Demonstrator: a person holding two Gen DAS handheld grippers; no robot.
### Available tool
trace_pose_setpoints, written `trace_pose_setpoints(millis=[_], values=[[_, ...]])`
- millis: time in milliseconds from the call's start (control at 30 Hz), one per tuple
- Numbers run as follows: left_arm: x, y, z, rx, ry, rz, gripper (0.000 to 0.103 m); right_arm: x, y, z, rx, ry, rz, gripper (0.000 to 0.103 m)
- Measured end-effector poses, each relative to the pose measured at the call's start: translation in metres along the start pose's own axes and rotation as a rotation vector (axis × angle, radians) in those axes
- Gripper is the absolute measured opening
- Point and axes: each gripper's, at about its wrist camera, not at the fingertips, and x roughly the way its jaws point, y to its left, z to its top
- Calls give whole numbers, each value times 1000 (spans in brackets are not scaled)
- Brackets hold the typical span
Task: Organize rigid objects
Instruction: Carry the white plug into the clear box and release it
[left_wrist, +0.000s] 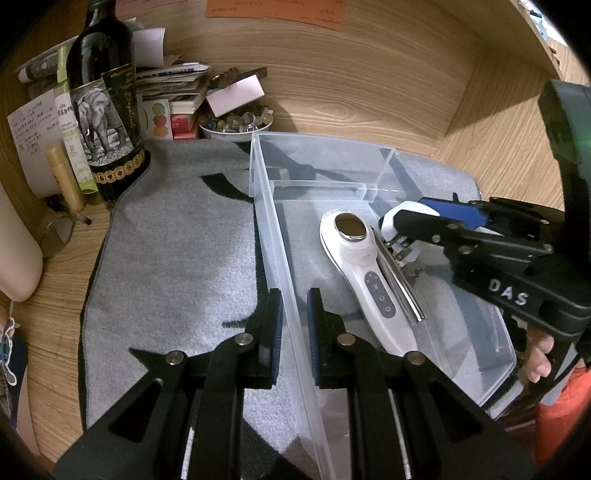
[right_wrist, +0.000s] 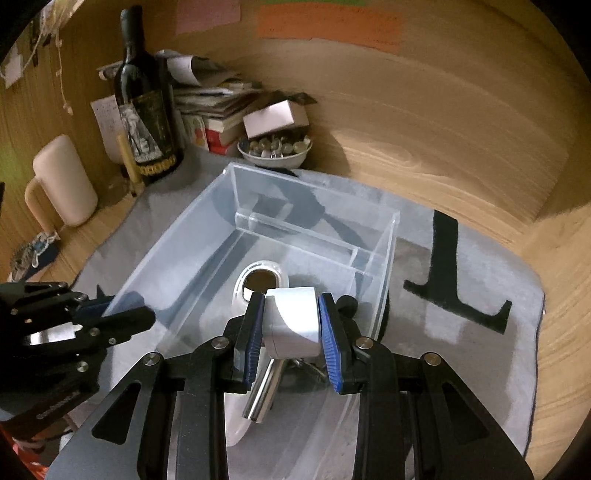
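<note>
The left gripper (left_wrist: 294, 328) clamps the clear plastic bin's wall (left_wrist: 275, 236), the right gripper (right_wrist: 291, 332) pinches a white-and-chrome gadget (right_wrist: 291, 325) low inside (unreleased) beside the already-binned white handheld massager (left_wrist: 364, 269).

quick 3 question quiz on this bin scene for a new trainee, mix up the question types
1. True or false: the left gripper is clamped on the near wall of the clear plastic bin.
2. Multiple choice: the right gripper holds A) the wine bottle B) a white and silver handheld tool C) the bowl of marbles.
3. Fill in: the white facial massager lies inside the ____.

Key: 1 true. 2 B. 3 bin.
</note>
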Motion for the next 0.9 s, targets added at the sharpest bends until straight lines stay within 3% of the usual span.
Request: trace_pose_setpoints(millis=[400, 533, 700, 833, 900], values=[[0, 2, -1, -3, 0, -3, 13, 12, -2, -2, 6, 46, 10, 30], [-1, 2, -1, -2, -1, -3, 13, 4, -2, -2, 8, 18, 8, 49], [-1, 2, -1, -1, -1, -2, 13, -14, -1, -2, 2, -26, -2, 53], [0, 3, -1, -2, -1, -3, 13, -35, -5, -4, 22, -79, -17, 72], [0, 2, -1, -3, -1, -4, 13, -46, -10, -7, 37, -108, -28, 76]])
